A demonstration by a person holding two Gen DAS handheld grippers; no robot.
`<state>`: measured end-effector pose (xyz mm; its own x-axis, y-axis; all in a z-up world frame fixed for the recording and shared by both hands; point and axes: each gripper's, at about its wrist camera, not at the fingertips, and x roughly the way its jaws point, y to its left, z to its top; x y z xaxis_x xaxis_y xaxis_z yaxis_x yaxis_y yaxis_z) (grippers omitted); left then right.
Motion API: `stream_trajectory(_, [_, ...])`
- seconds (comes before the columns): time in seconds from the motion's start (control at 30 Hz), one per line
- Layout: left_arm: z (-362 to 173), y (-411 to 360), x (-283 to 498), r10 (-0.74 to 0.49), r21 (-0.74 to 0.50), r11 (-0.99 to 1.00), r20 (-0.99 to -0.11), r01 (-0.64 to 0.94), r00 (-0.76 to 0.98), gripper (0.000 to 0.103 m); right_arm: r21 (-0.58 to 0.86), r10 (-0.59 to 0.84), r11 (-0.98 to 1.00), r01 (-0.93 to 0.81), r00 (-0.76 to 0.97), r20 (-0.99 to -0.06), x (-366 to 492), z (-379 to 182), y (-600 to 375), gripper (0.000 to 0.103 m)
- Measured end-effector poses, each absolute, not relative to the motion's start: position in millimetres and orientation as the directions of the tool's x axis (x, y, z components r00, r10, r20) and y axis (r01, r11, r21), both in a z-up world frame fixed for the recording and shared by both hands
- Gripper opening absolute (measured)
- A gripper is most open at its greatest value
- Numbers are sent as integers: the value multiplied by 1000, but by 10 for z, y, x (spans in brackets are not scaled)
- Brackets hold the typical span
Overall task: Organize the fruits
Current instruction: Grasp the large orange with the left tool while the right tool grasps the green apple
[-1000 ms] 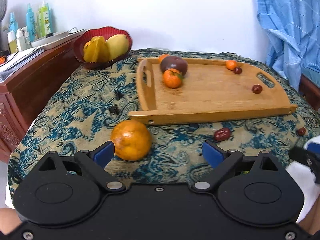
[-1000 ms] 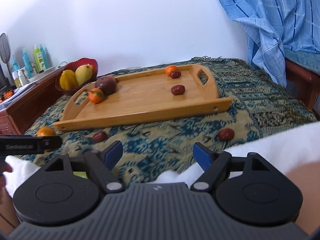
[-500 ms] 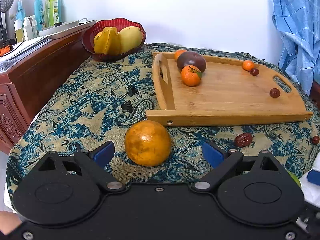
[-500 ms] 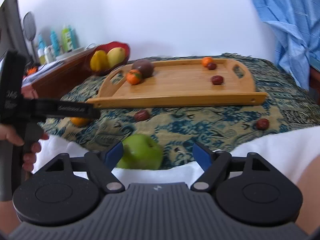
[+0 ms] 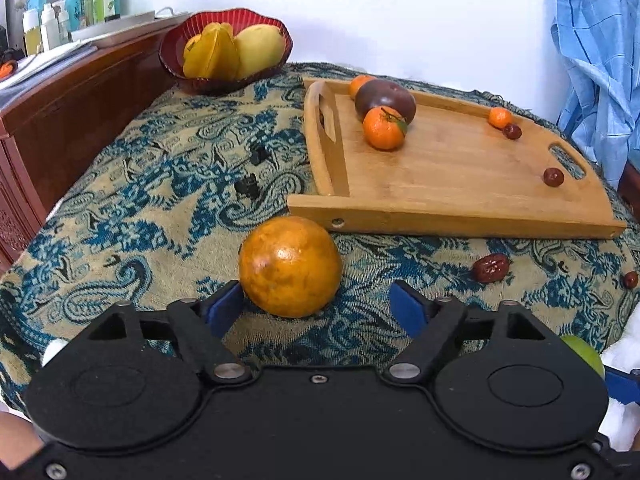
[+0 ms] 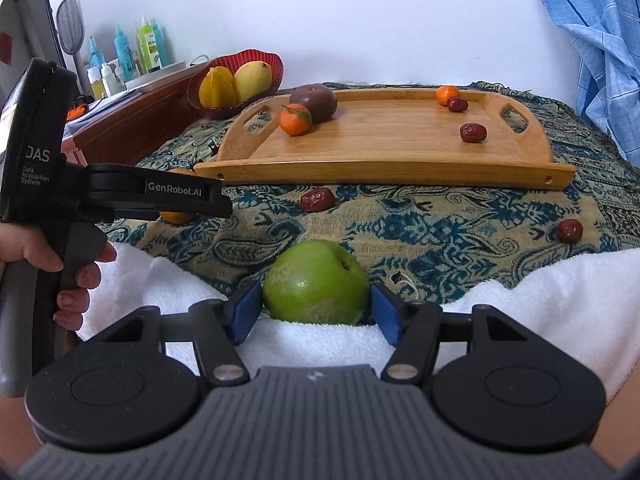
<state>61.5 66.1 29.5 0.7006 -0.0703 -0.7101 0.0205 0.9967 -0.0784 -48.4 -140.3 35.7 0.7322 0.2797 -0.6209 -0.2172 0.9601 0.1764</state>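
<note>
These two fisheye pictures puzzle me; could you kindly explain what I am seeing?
A person holds a two-finger gripper in each hand; each picture comes from a camera on one gripper, looking along its blue pads. The left gripper has just been closing around a large orange on the patterned cloth, one pad clear of it. The right gripper has been closing on a green apple on a white towel; whether it grips is unclear. Beyond: a wooden tray of small fruits, loose red dates, a red bowl.
</note>
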Motion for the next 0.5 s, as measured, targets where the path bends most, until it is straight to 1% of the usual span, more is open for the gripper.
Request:
stream_trajectory(0.17, [279,664,631,-58,-65,998,-710,16,701,70,167,269,963,-211,721,-638,-448,312,-1379,70])
stream_trajectory(0.5, [254,659,666,-52,-50,998,-707,23,706,69,167,262,965,-202,714,-649,-391,284,-1345,67])
